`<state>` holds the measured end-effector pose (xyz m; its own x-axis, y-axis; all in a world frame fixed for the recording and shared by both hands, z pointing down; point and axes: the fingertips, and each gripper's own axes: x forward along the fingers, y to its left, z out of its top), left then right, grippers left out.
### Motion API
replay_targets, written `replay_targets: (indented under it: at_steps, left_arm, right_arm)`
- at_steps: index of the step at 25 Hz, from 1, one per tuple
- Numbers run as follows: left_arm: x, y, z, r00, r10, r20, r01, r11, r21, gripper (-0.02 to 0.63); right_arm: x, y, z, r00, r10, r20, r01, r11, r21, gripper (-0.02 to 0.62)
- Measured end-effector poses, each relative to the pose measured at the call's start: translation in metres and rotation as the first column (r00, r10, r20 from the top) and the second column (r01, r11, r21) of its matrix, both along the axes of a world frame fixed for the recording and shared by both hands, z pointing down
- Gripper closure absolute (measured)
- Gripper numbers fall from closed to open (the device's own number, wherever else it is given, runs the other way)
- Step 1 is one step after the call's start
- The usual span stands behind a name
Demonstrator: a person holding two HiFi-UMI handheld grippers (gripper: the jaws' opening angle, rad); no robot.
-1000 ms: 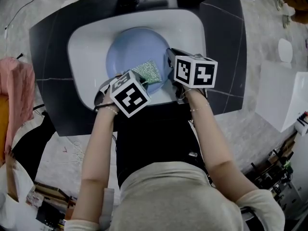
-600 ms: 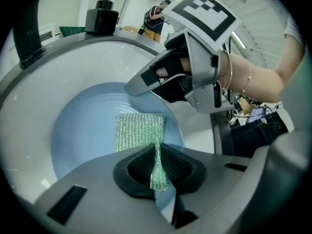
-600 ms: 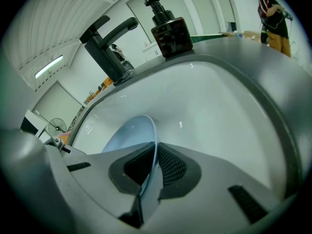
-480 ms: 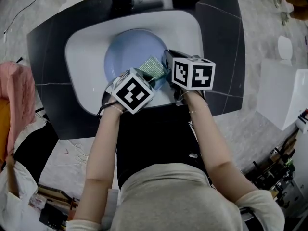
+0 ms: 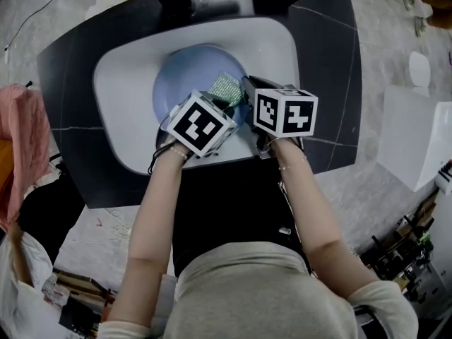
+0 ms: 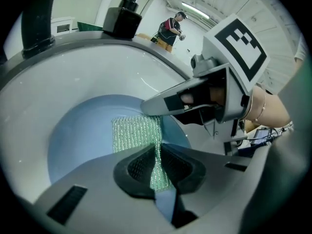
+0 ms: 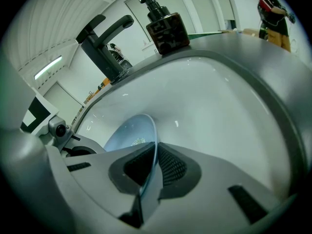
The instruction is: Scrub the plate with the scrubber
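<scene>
A pale blue plate lies in the white sink. Its face fills the left gripper view as the plate, and its thin rim shows edge-on in the right gripper view. My left gripper is shut on a green mesh scrubber, whose flat pad rests on the plate's face. My right gripper is shut on the plate's right rim, the rim pinched between its two black pads. The right gripper reaches in from the right in the left gripper view.
A black tap and a dark soap pump bottle stand at the sink's far edge. The sink sits in a dark countertop. A pink cloth hangs at the left, white boxes at the right.
My left gripper has carried the scrubber to the right and farther across the plate, rolling as it went. The right gripper and the plate have stayed put.
</scene>
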<state>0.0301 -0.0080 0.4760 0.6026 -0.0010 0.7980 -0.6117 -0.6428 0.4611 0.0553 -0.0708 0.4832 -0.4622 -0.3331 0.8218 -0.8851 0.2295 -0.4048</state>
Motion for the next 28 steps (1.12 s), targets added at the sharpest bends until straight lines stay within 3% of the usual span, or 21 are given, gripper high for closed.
replay_targets:
  at_steps: [15,21,28]
  left_arm:
    - [-0.012,-0.012,0.010,0.996,0.078,-0.052,-0.082,0.993,-0.090,0.555]
    - [-0.022,-0.028,0.017,0.999,0.029,-0.042,-0.032,0.996,-0.089,0.555]
    - [-0.034,-0.052,0.025,0.996,-0.086,0.018,0.087,0.996,-0.027,0.555]
  right_arm:
    - [0.000,0.000,0.008,1.000,-0.016,0.008,0.016,0.999,-0.037,0.563]
    - [0.000,0.001,0.009,1.000,-0.017,0.013,0.018,0.999,-0.048,0.563]
    - [0.001,0.001,0.011,1.000,-0.012,0.017,0.013,0.998,-0.056,0.563]
